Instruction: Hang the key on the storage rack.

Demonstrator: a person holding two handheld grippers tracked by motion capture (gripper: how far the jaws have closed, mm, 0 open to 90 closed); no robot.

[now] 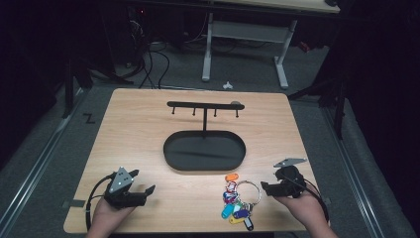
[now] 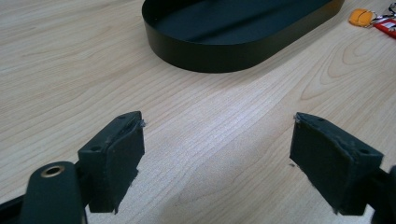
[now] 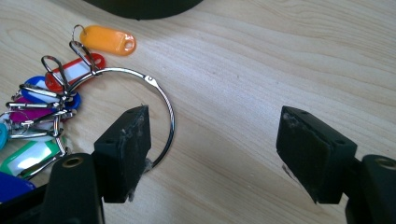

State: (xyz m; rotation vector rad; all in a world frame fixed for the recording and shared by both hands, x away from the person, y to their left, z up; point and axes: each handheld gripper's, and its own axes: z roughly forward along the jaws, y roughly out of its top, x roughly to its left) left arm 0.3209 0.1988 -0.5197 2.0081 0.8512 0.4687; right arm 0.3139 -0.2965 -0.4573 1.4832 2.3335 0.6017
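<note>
On the pale wooden table [image 1: 148,129], near its front edge: a large silver metal ring carrying a bunch of coloured plastic key tags [image 1: 238,201], lying flat, orange tag [image 3: 107,40] nearest the black oval metal tray [image 1: 171,148]. Just right of the bunch, the right tool [image 1: 265,187], held in the right hand [image 1: 304,208], pointing left toward the ring. Jaws spread wide with bare wood between them, nothing pinched; left jaw above the ring's curved wire in the right gripper view, contact impossible to tell. Behind the tray's middle, a black T-shaped hook stand [image 1: 204,106] with four small pegs. At the front left, well apart from the keys, the left tool [image 1: 148,190] in the left hand [image 1: 106,215], jaws likewise spread and empty, aimed across the wood toward the tray's wall.
</note>
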